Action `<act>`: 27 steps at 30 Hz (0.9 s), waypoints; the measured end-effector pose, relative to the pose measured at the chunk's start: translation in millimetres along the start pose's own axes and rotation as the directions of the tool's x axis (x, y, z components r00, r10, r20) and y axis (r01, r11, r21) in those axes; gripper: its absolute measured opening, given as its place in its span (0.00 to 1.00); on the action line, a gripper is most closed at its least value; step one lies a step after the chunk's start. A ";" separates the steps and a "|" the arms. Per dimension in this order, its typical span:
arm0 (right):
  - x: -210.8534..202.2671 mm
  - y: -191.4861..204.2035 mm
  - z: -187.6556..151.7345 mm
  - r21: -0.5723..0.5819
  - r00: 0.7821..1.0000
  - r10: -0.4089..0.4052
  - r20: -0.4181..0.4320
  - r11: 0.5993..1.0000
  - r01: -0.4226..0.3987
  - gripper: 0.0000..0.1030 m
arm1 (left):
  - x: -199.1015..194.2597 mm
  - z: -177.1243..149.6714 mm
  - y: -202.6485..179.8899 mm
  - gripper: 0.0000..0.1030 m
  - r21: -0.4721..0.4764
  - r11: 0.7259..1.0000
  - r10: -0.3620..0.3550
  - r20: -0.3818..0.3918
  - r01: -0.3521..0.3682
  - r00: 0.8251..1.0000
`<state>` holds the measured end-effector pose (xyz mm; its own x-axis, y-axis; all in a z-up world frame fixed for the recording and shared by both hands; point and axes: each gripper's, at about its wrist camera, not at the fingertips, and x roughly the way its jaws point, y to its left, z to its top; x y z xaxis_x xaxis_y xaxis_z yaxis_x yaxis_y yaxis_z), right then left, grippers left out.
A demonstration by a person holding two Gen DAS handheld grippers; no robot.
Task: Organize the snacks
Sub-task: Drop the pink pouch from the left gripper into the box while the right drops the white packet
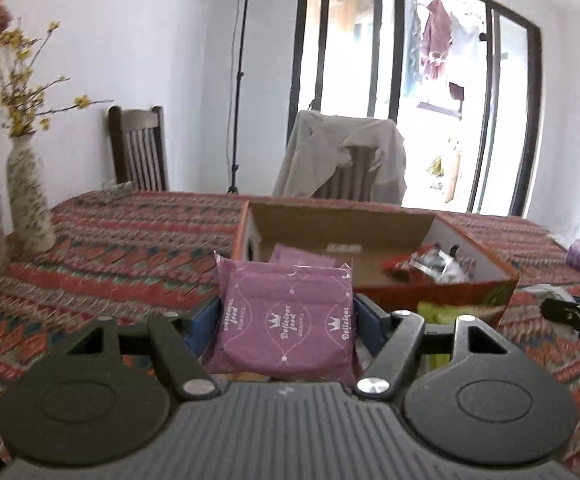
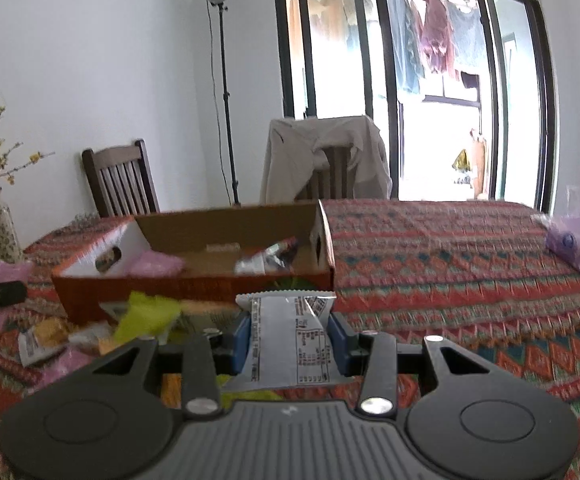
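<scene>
Left tongs: the left tongs (image 1: 286, 320) are closed on a purple snack packet (image 1: 286, 320), one blue pad pressing each side of it.
Purple snack packet: it stands upright between the pads, lifted clear of the table (image 1: 130, 248), its printed face toward the camera, just near of the box.
Right tongs: the right tongs (image 2: 290, 340) grip a silver-white snack packet (image 2: 290, 336), pinched narrow between the blue pads.
Silver-white snack packet: its serrated top edge points toward the far side; small black print runs down its face; it hangs above the table, in front of the box's near wall.
Cardboard box (image 1: 369, 236): open at the top, orange outside, brown inside, in the middle of the table and far of both tongs.
Box contents: another purple packet (image 1: 301, 258) lies at the left end, and a cluster of red and silver wrappers (image 1: 429, 266) at the right end, as the left wrist view shows them.
Loose snacks: in the right wrist view a yellow-green packet (image 2: 146, 316) and several orange and pale wrappers (image 2: 46, 336) lie on the table, near and left of the box.
Table: covered with a red patterned cloth.
Vase (image 1: 30, 196): a speckled vase with yellow sprigs stands at the far left of the table.
Purple pack (image 2: 569, 244): it sits at the far right edge of the table.
Chairs: a wooden chair (image 1: 140, 148) and a chair draped with a beige garment (image 1: 341, 160) stand beyond the table.
Background: a lamp stand (image 1: 240, 80) against the wall, and laundry hanging outside the window.
</scene>
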<state>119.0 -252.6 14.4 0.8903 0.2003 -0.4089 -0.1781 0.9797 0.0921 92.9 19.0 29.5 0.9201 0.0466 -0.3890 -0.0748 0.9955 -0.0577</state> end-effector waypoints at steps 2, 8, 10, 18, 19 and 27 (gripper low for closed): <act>6.4 4.5 9.1 -0.010 1.000 0.004 0.018 1.000 -0.004 0.39 | 8.2 7.5 -5.3 0.69 -0.001 1.000 -0.012 0.010 0.012 1.000; 30.1 16.0 40.8 -0.023 0.997 0.032 0.075 0.999 -0.030 0.39 | 35.5 31.1 -20.5 0.69 0.001 0.999 -0.033 0.024 0.033 0.999; 39.4 19.3 51.2 -0.033 0.995 0.039 0.088 0.999 -0.036 0.39 | 44.3 38.5 -25.1 0.69 -0.001 0.999 -0.040 0.032 0.040 0.999; 84.9 30.9 81.5 -0.022 0.992 0.044 0.116 0.999 -0.042 0.39 | 86.3 59.8 -36.7 0.69 -0.038 0.999 0.014 0.022 -0.013 1.000; 91.4 31.7 83.1 -0.016 0.993 0.045 0.113 0.999 -0.044 0.39 | 92.1 61.5 -37.4 0.69 -0.045 0.999 0.026 0.021 -0.025 0.999; 126.2 30.6 61.6 -0.028 0.994 0.053 0.100 0.998 -0.050 0.39 | 125.2 53.1 -29.9 0.69 -0.052 0.994 0.094 0.007 -0.093 0.996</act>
<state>251.8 -197.9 21.5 0.9170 0.2500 -0.3109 -0.2345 0.9682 0.0868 230.8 -0.6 31.3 0.9115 0.1405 -0.3865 -0.1805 0.9812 -0.0690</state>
